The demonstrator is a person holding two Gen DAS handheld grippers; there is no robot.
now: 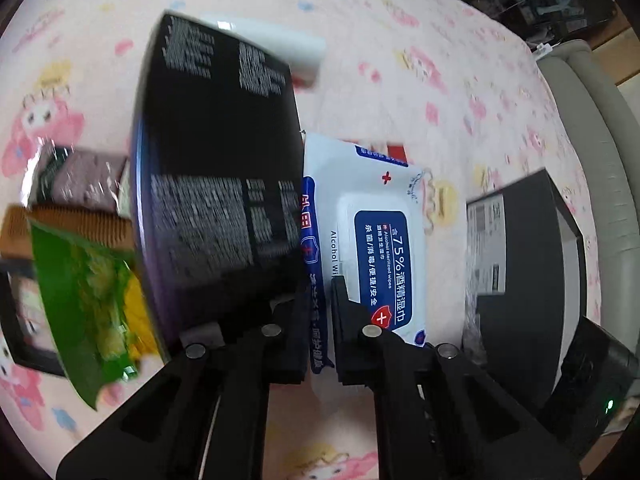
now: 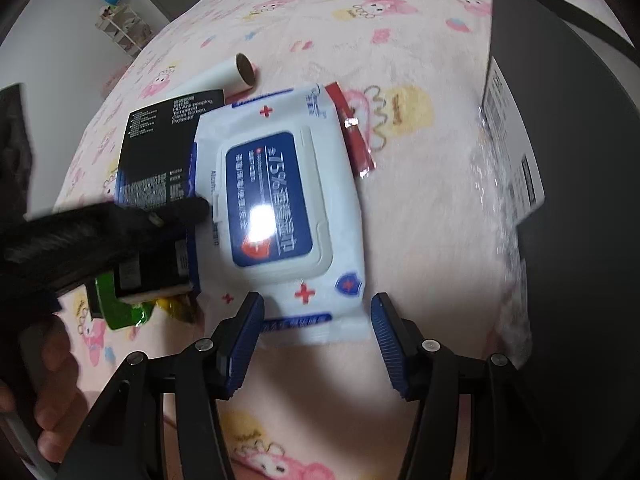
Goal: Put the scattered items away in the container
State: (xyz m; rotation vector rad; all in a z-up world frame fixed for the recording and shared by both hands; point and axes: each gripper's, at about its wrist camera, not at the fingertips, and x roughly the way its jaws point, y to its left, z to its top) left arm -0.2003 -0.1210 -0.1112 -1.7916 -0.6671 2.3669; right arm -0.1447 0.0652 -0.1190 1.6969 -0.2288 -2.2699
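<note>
2 tongs: the left tongs pinch the black box; the right tongs gape over the wipes pack on the pink bedspread, near the dark container.

free: blanket right of wipes pack | blocked: black box

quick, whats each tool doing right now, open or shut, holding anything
Left tool: shut on the black box.
Right tool: open, holding nothing, poised over the wipes pack.
</note>
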